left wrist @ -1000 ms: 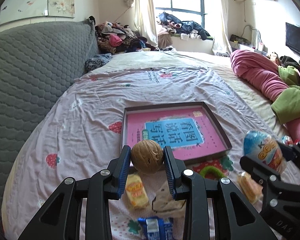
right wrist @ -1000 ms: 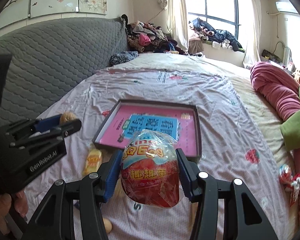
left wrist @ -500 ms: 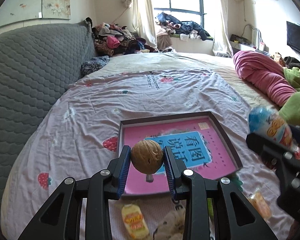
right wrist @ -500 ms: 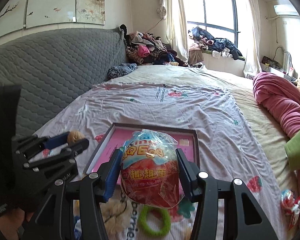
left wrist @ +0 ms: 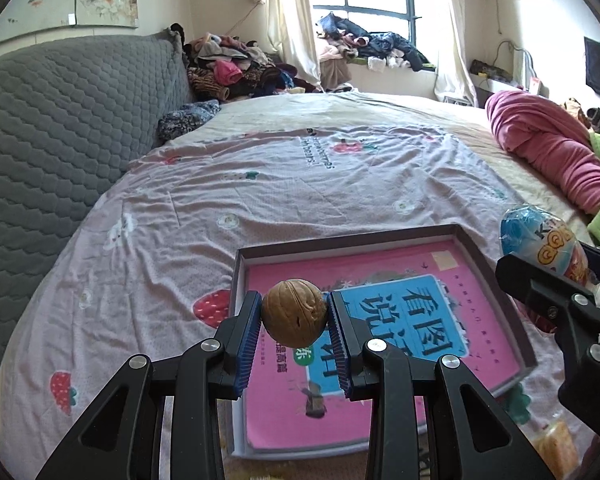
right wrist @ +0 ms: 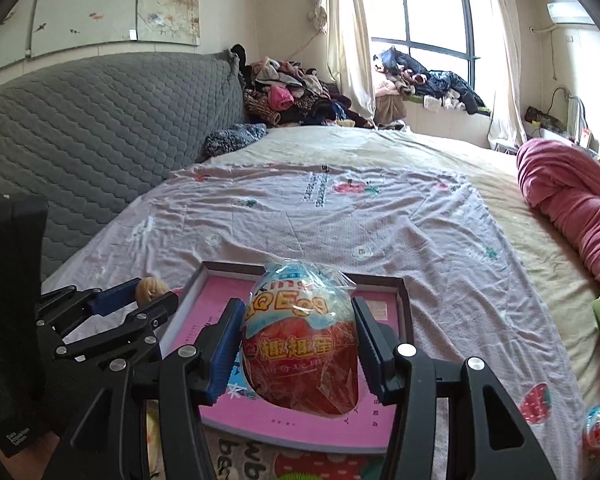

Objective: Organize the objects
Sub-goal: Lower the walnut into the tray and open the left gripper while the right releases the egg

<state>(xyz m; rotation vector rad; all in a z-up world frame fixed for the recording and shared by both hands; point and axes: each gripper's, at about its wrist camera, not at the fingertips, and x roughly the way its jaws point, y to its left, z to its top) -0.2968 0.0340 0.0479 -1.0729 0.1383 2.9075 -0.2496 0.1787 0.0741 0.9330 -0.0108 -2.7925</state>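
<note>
My left gripper [left wrist: 294, 316] is shut on a brown walnut [left wrist: 294, 313], held above the near left part of a shallow dark-rimmed box [left wrist: 380, 236] with a pink and blue printed floor. In the right wrist view that box's rim [right wrist: 402, 304] lies just ahead and the walnut [right wrist: 151, 289] shows at the left. My right gripper [right wrist: 300, 344] is shut on a wrapped red and blue toy egg [right wrist: 302, 344] over the box's near side. The same toy egg [left wrist: 540, 240] appears at the right in the left wrist view.
The box lies on a pink strawberry-print sheet [left wrist: 260, 184]. A grey quilted headboard [left wrist: 60, 120] runs along the left. A rolled pink blanket [right wrist: 572, 204] lies at the right, and a second wrapped egg [right wrist: 598, 428] near the right edge. Clothes [right wrist: 292, 96] are piled at the far end.
Both grippers have moved forward over the bed, from above the loose snacks to above the box, each keeping its hold. The yellow packets and green ring have dropped out of view below.
</note>
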